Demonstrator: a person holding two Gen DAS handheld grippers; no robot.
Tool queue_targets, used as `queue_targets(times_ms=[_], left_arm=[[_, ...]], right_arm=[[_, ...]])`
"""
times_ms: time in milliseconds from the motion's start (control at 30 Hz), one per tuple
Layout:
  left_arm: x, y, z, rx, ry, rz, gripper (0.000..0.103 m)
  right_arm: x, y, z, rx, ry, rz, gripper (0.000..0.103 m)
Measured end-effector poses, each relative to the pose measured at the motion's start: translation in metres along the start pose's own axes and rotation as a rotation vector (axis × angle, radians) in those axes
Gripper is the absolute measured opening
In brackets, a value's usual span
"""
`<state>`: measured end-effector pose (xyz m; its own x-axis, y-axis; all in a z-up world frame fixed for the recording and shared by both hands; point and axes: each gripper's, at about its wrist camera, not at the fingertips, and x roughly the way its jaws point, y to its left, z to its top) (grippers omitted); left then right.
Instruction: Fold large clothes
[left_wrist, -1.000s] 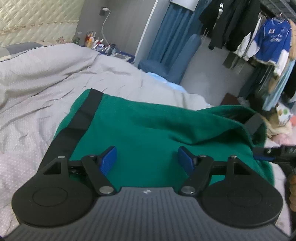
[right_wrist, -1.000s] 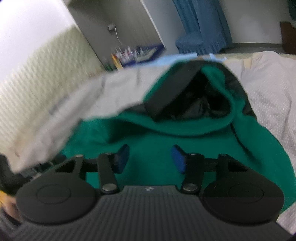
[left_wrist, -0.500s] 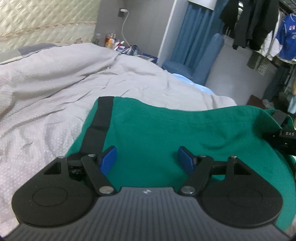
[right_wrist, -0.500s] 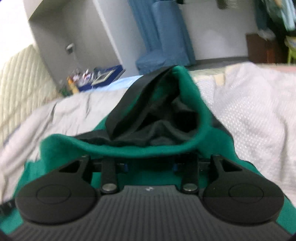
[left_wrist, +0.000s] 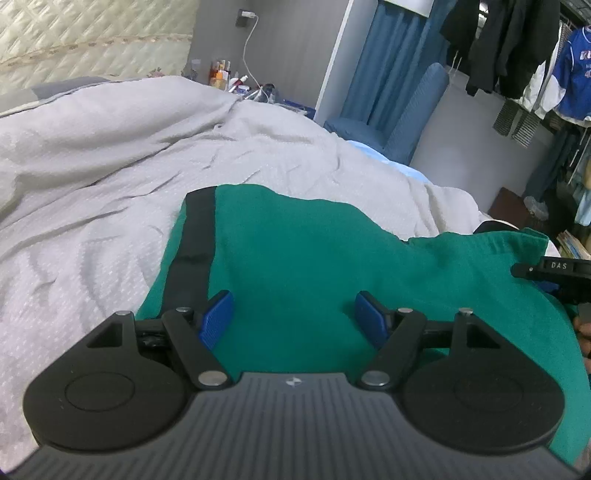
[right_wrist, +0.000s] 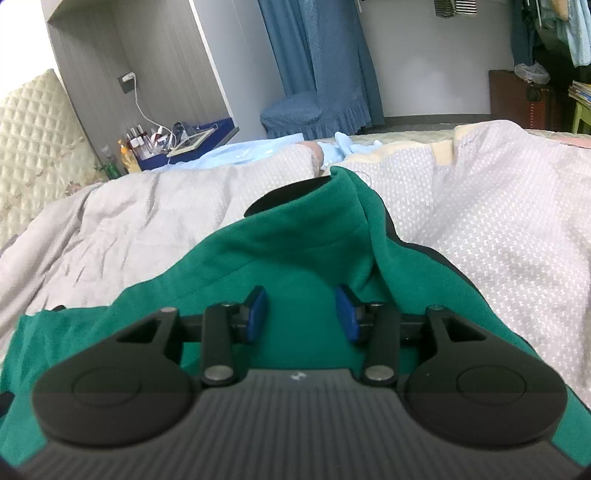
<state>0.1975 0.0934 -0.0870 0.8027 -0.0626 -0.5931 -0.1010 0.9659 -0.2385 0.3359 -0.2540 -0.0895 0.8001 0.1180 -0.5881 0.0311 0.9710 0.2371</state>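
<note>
A grey bedspread (left_wrist: 110, 155) covers the bed. On it lies a green garment (left_wrist: 295, 258), its black strip (left_wrist: 192, 243) along the garment's left edge. The left gripper (left_wrist: 293, 317) hovers over the garment, jaws wide, nothing between them. The right gripper (right_wrist: 301, 314) hovers above the garment's rumpled end; its jaws, just widened, stand narrower and grip nothing.
</note>
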Motion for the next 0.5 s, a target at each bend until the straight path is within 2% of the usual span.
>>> queue_targets(times_ms=[233,500], left_arm=[[-0.035,-0.007,-0.008,0.009,-0.034,0.003,0.077],[-0.084,-0.034,-0.017,0.042,-0.082,-0.018,0.077]], right_arm=[[-0.037,0.008,-0.002,-0.005,-0.023,0.038,0.046],[-0.117,0.034,-0.015,-0.093,-0.06,0.139,0.046]])
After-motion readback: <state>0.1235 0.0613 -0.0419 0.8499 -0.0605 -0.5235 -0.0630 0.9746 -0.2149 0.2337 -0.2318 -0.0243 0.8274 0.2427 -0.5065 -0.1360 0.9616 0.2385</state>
